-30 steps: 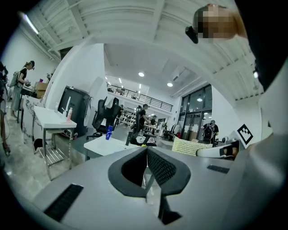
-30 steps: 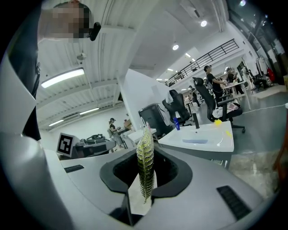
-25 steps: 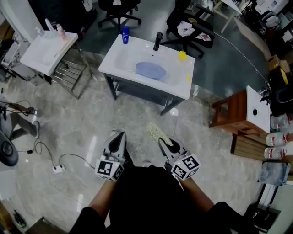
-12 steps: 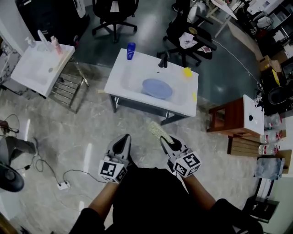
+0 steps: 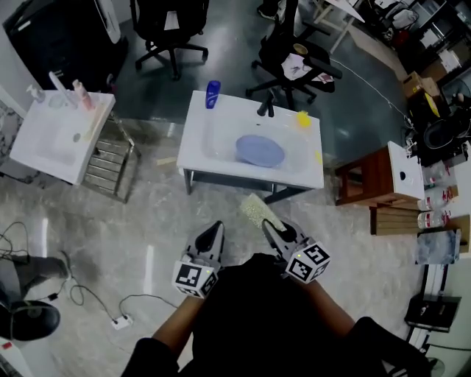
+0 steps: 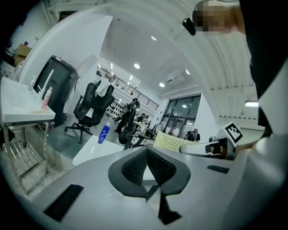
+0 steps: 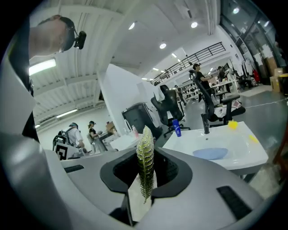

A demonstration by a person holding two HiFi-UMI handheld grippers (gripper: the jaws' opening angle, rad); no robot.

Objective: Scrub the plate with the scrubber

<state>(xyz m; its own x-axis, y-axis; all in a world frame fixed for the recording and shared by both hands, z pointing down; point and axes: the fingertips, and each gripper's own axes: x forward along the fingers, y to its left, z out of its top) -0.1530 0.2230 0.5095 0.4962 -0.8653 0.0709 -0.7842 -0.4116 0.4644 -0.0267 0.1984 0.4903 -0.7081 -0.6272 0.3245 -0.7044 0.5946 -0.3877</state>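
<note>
The person's dark clothing and forearms filled the near edge of the head view and hid the rear of both grippers. A small yellow thing (image 5: 303, 118) right of the black faucet (image 5: 266, 105) was too small to identify. The near end of the scrubber (image 5: 253, 208) was buried between the fingers of the right gripper (image 5: 268, 224).

A white counter (image 5: 221, 168) stood on a glossy marbled floor (image 5: 110, 221), well beyond both grippers. The blue plate (image 5: 259, 151) lay in its sunken basin, and a blue bottle (image 5: 213, 93) stood at its far left corner. A second white basin (image 5: 55, 140) stood to the left, a wooden stool (image 5: 368, 180) to the right and office chairs (image 5: 165, 22) farther off.

The right gripper's fingers pinched the yellow-green scrubber, which stood edge-on in that gripper's view. The left gripper (image 5: 215, 225) had its fingers pressed together on nothing.

Compared with a second before, the counter and plate sat nearer in the head view. Both grippers had advanced toward them side by side, and both grips were unchanged.
</note>
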